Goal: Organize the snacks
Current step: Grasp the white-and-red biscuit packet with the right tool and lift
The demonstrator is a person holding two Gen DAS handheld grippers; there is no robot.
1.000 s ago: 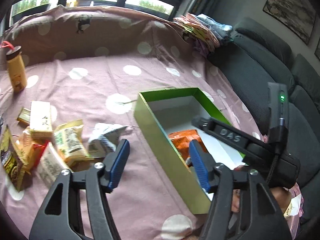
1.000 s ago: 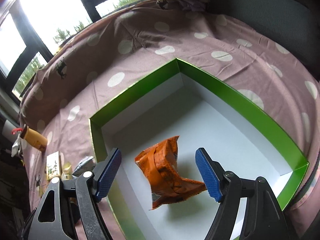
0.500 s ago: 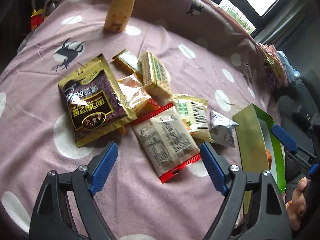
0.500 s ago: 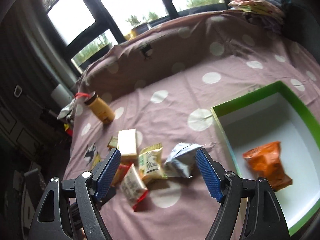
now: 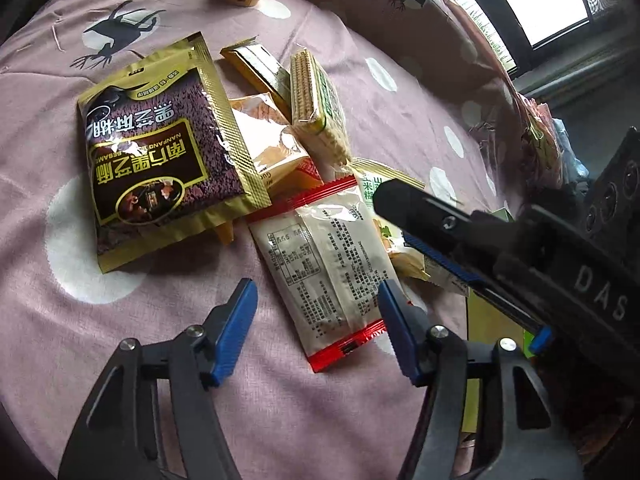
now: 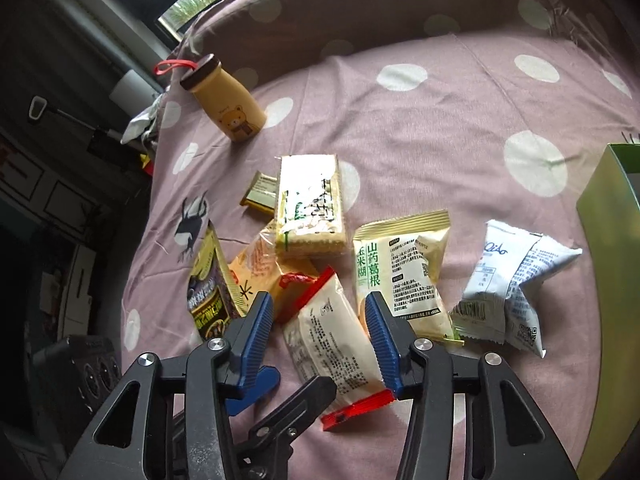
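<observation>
- Both grippers have swung away from the green box (image 6: 608,208), now only a sliver at the right edge of the right wrist view, and sit over the snack pile on the spotted cloth (image 6: 440,128).
- One orange packet went into that box a second ago; it is out of sight now, so that drop looks done.
- The right gripper (image 6: 318,336), low centre of its own view, has just been closing; the red-edged packet (image 6: 332,344) lies between its fingers, but whether the pads press it cannot be told.
- The left gripper (image 5: 316,328), low centre of its view, has also just been narrowing, and stands open over the same packet's lower end and bare cloth, gripping nothing.
- The right tool crosses the left view from the right, its tip over the pile.
- Waiting around it: dark sachet (image 5: 160,152) at upper left, wafer pack (image 6: 310,204), green-print packet (image 6: 404,276), white pouch (image 6: 512,284), bear bottle (image 6: 224,100) further up.
- Likely next pick is the red-edged packet, but two tools crowd one target.
</observation>
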